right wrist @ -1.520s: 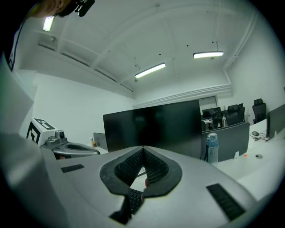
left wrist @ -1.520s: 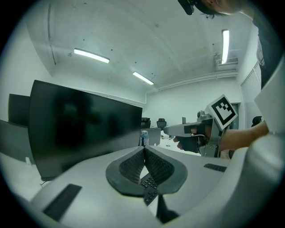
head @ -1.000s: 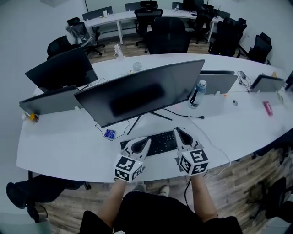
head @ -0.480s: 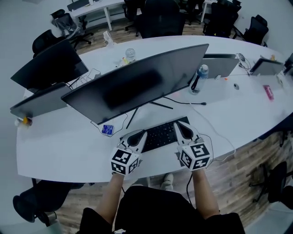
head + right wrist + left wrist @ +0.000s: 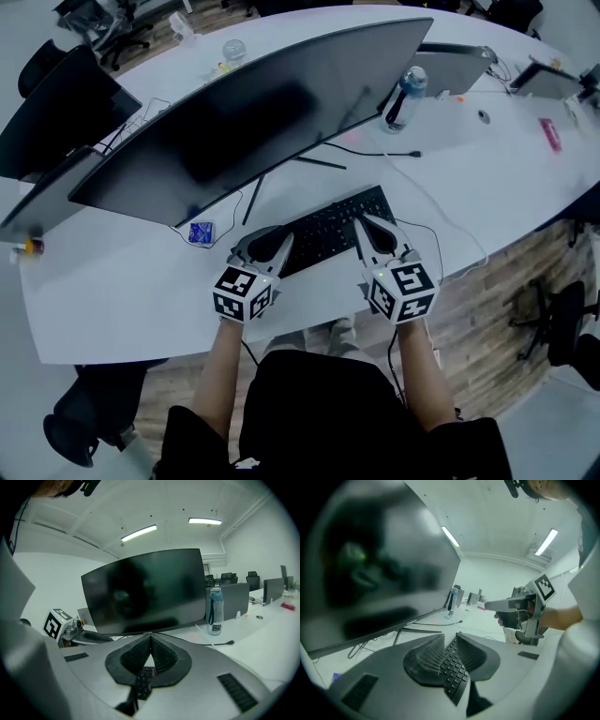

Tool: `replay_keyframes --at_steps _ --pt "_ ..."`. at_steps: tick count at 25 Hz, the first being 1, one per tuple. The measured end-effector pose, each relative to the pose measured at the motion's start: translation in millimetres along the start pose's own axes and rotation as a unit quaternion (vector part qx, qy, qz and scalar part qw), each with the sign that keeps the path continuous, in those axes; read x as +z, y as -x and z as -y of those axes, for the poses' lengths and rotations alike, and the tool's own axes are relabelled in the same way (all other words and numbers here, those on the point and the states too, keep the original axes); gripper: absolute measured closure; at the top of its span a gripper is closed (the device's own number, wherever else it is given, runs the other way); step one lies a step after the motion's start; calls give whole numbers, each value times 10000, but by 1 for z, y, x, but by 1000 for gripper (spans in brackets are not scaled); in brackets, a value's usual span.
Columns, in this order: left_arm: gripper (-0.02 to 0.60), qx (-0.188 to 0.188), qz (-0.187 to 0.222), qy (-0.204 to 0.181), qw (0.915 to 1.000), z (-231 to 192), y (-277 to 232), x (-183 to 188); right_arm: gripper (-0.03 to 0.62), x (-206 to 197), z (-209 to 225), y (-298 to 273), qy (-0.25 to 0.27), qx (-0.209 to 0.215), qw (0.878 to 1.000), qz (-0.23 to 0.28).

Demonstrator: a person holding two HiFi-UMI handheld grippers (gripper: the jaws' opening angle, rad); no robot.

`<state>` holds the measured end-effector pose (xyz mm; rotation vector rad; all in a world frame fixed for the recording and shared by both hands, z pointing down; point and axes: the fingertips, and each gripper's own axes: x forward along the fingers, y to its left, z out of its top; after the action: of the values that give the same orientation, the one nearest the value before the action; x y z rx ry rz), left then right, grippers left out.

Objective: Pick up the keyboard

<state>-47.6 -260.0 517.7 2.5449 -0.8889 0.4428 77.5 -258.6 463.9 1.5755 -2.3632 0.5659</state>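
A black keyboard lies flat on the white desk, below the big monitor. My left gripper hangs over its left end. Its jaws are opening and stand a little apart. The keyboard shows through the gap of the left gripper, and neither pad presses on it. My right gripper is over the keyboard's right end. In its own view the right gripper is shut, tips touching and empty, with the keyboard underneath.
A wide curved monitor stands just behind the keyboard on a thin-legged stand. A water bottle is at its right and a small blue item at its left. Cables trail across the desk. The near desk edge runs under my wrists.
Both grippers have sunk toward the keyboard. The left jaws, closed before, now stand slightly parted. The head view has tilted further down over the desk.
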Motion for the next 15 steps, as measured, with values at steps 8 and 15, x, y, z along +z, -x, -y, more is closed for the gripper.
replay_keyframes --at_steps 8,15 --pt "365 -282 -515 -95 9982 -14 -19 -42 589 -22 0 -14 -157 -62 9996 -230" --pt "299 -409 -1226 -666 9894 -26 -41 -77 589 -45 -5 -22 -108 -31 9988 -470"
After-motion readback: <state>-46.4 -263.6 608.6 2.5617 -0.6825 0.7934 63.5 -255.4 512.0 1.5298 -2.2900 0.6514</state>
